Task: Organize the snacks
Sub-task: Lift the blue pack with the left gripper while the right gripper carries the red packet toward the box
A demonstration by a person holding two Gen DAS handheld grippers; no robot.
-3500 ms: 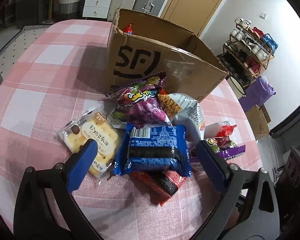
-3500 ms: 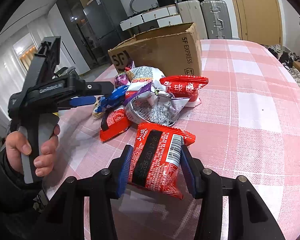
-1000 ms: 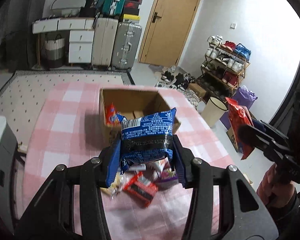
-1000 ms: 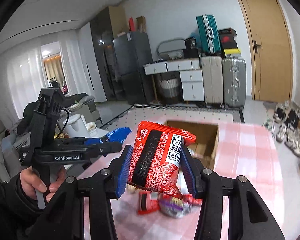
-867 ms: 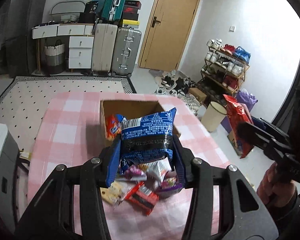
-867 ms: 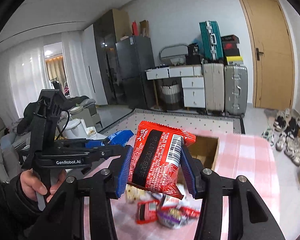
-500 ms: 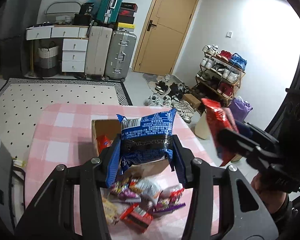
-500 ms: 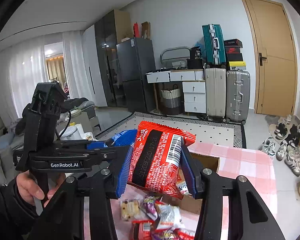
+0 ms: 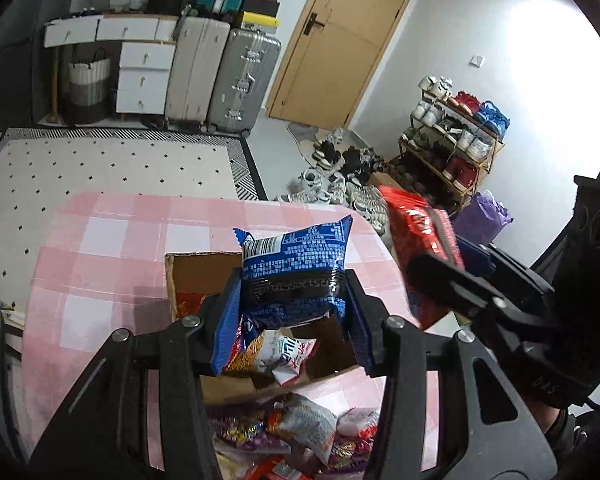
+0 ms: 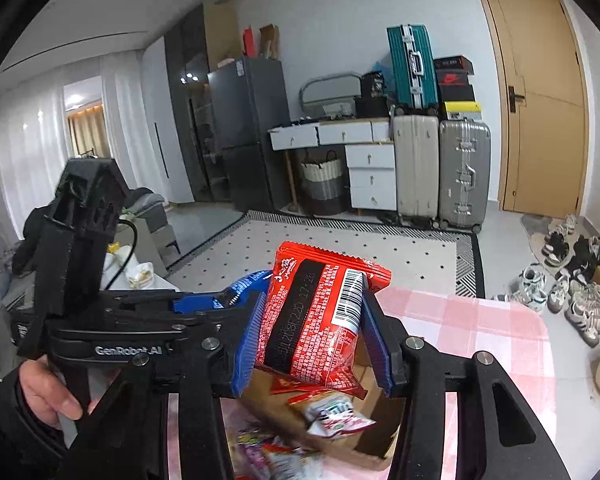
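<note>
The blue snack packet (image 9: 294, 276) sits squeezed between the two blue pads of the left claw (image 9: 292, 316), its barcode end tipped up and away from the camera and its lower edge hanging just past the pads. The left claw is clenched on it. Seen from the left wrist, the packet hangs directly above the open cardboard box (image 9: 188, 268), which stands on the pink checked tabletop (image 9: 100, 248) and already has a few packets lying inside. In front of the box, nearer the camera, a loose heap of snacks (image 9: 300, 432) lies on the cloth.

The red snack packet (image 10: 316, 320) is gripped the same way by the right claw (image 10: 312, 344): pads press on both its long sides, the barcode faces right and the printed date strip runs down the left half. That claw is clenched as well. From the right wrist view the red packet also hangs over the box (image 10: 364, 440), where more wrappers show below it.

Both claws point forward and downward toward the box, side by side and close together. In the right wrist view the left claw's black frame reaches in from the left, held by a hand (image 10: 46, 392) in a dark sleeve wrapped round its grip. In the left wrist view the right claw (image 9: 432, 256) comes in from the right with the red packet (image 9: 420, 240) at its tip, level with the blue one.
</note>
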